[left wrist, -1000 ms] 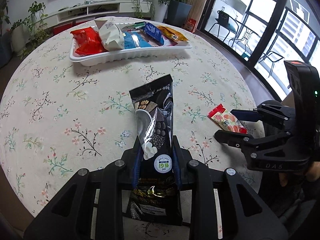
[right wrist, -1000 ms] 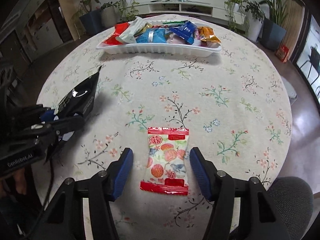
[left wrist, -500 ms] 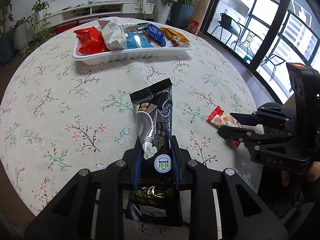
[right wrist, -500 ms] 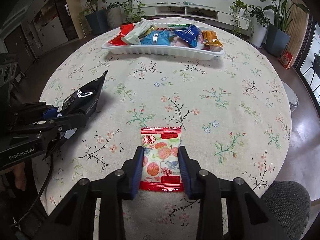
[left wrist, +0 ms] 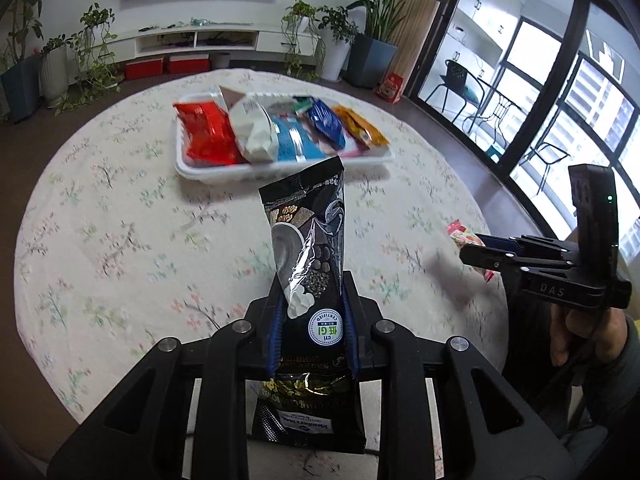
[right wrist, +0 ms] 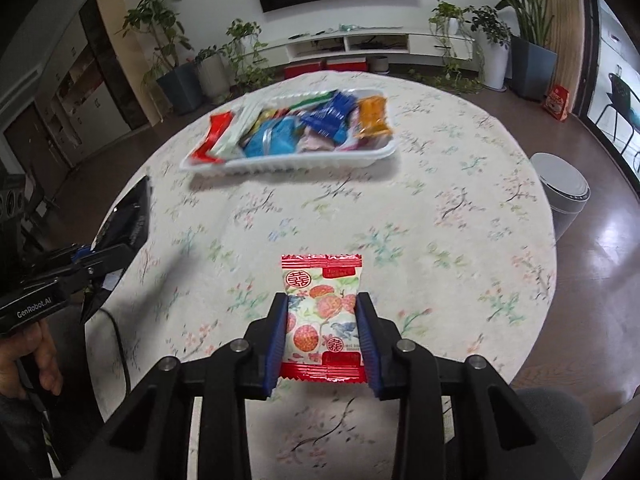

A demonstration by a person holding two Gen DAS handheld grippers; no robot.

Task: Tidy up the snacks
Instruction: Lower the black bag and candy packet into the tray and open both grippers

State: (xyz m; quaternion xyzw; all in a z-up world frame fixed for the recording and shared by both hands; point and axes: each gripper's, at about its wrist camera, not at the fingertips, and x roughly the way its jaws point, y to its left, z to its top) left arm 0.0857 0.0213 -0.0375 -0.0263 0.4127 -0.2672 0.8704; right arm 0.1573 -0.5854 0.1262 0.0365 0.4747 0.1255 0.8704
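My left gripper (left wrist: 312,312) is shut on a tall black snack bag (left wrist: 308,248) and holds it upright above the round floral table (left wrist: 100,240). My right gripper (right wrist: 323,316) is shut on a small red and white candy packet (right wrist: 322,304), lifted off the cloth. The packet also shows in the left wrist view (left wrist: 460,236), and the black bag in the right wrist view (right wrist: 128,216). A white tray (left wrist: 208,172) at the far side holds several snack packets; it also shows in the right wrist view (right wrist: 280,162).
A grey round bin (right wrist: 560,188) stands on the floor right of the table. Potted plants (left wrist: 376,56) and a low white TV cabinet (left wrist: 200,40) line the far wall. Glass doors (left wrist: 540,92) are at the right.
Both grippers rose from the table with their snacks. My right gripper closed on the candy packet and lifted it. The tray now appears farther below and ahead.
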